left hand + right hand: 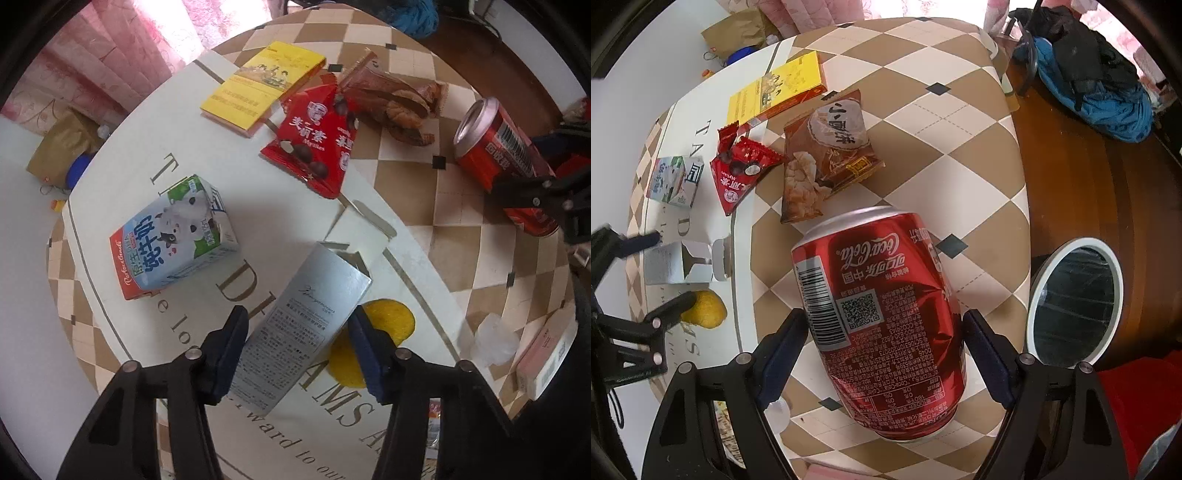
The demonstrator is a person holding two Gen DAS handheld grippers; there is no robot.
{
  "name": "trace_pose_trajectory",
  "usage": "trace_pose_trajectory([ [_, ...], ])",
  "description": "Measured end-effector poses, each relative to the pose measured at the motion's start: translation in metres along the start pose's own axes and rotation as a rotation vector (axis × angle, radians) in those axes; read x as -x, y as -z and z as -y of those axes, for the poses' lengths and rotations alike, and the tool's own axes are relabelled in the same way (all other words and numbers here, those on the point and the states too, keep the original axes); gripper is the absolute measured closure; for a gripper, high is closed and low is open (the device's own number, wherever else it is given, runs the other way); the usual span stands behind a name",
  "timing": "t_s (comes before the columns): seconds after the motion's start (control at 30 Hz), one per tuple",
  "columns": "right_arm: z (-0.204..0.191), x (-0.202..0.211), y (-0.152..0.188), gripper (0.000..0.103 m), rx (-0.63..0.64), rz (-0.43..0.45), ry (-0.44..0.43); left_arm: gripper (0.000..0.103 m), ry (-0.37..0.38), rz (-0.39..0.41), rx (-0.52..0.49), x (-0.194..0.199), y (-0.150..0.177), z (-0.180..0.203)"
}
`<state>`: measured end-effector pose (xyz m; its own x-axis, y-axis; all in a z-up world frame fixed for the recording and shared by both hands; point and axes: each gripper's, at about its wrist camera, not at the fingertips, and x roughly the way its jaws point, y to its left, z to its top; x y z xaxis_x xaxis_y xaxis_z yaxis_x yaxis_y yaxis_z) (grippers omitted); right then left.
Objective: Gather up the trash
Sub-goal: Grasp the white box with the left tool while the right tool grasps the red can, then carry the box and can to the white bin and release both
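**Both grippers down over trash on the table**

Left gripper (297,350) straddling the silver box (301,332), lying flat on the white bag (155,122). Long axis running between the jaws, open torn end pointing away, toward the red packet (314,136). Pads close beside the box's sides, contact impossible to tell.

Right gripper (886,363) around the dented red can (882,321), on its side on the checkered table (942,122). Long axis along the fingers, silver top aimed away at the brown snack bag (827,155). Jaws partly open, narrow gaps both sides, nothing gripped. Bin (1075,302) just right of the can.
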<state>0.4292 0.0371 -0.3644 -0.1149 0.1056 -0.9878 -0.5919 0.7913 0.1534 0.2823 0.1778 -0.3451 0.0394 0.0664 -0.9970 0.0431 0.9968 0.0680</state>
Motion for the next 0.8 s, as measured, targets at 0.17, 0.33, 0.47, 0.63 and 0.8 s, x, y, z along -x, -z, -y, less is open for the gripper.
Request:
trace_pose_trajectory([
  [0.17,0.006,-0.001,0.006,0.017,-0.006,-0.021,-0.022,0.058,0.009,-0.008,0.057,-0.001,0.009,-0.005],
  [0.33,0.006,-0.005,0.014,0.017,-0.003,-0.048,-0.056,0.059,0.057,-0.026,0.309,0.003,0.033,-0.031],
  [0.47,0.001,-0.008,0.013,0.017,0.001,-0.044,-0.046,0.058,-0.01,-0.001,0.288,-0.008,0.05,-0.036],
  [0.63,-0.016,-0.016,0.026,0.017,0.005,-0.049,-0.009,0.065,-0.024,0.027,0.314,-0.001,0.068,-0.035],
  [0.8,-0.029,-0.022,0.034,0.017,0.079,0.001,0.056,0.067,-0.117,0.075,0.412,0.017,0.096,-0.029],
])
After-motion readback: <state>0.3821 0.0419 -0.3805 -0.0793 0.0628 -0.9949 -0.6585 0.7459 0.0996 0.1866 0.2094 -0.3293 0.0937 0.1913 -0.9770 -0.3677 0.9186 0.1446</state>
